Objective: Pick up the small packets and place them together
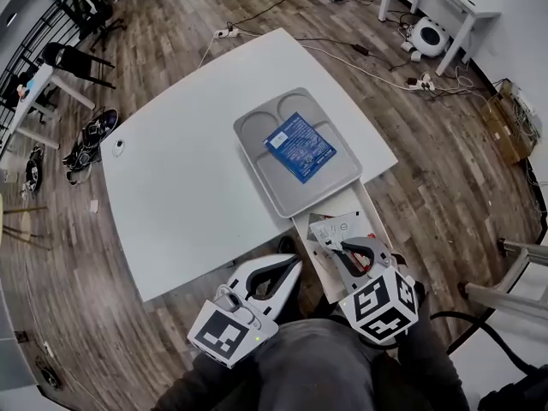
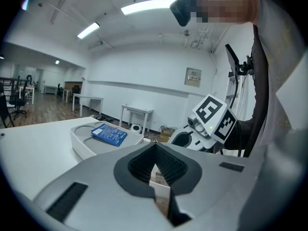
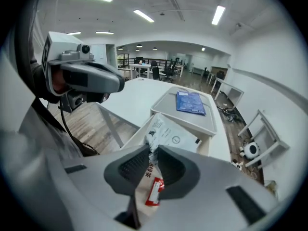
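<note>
Head view, one blue packet [image 1: 300, 147], right gripper [image 1: 330, 246] pinching white packet [image 1: 332, 227], left gripper [image 1: 294, 263] closed

The right hand-held gripper [image 3: 153, 150] has its jaws closed on a small white packet [image 3: 150, 179] with a red label. Just behind it, an open drawer [image 3: 136, 133] holds a white bag [image 3: 173, 136]. Further on the tabletop [image 3: 134, 97] stands a grey tray [image 3: 204, 125], and a blue packet [image 3: 191, 102] lies flat in it.
</note>
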`<act>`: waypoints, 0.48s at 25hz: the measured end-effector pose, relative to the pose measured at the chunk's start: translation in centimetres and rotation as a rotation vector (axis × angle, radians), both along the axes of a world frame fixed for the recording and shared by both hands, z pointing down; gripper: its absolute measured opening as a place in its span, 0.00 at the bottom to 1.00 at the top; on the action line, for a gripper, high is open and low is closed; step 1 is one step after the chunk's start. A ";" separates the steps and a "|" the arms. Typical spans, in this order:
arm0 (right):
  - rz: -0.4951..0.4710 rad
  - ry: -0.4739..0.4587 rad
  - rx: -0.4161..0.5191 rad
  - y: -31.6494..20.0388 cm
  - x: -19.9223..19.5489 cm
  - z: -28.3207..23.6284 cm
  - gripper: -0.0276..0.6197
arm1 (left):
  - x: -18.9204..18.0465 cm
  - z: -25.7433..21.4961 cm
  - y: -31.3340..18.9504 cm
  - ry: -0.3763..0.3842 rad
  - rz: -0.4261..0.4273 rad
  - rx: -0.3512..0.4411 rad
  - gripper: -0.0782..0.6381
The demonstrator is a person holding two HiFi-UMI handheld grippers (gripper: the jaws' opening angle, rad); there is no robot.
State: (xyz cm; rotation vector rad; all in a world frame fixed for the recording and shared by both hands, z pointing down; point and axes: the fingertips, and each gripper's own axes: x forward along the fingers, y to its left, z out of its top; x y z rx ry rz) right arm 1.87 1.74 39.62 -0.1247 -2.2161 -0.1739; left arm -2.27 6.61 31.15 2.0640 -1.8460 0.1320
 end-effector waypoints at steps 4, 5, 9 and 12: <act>0.011 -0.051 -0.002 -0.6 -0.3 -2.2 0.14 | 0.2 -0.3 -0.1 0.012 0.003 0.018 0.10; 0.012 -0.065 0.003 -1.0 -0.8 -2.9 0.14 | -0.1 -0.5 -0.2 0.009 0.001 0.022 0.10; 0.008 -0.111 0.039 -3.1 -4.4 -5.2 0.14 | -2.4 -1.1 -0.2 -0.002 -0.031 0.032 0.10; 0.003 -0.123 0.062 -4.7 -7.6 -5.6 0.14 | -4.9 -1.1 0.0 -0.004 -0.067 0.029 0.10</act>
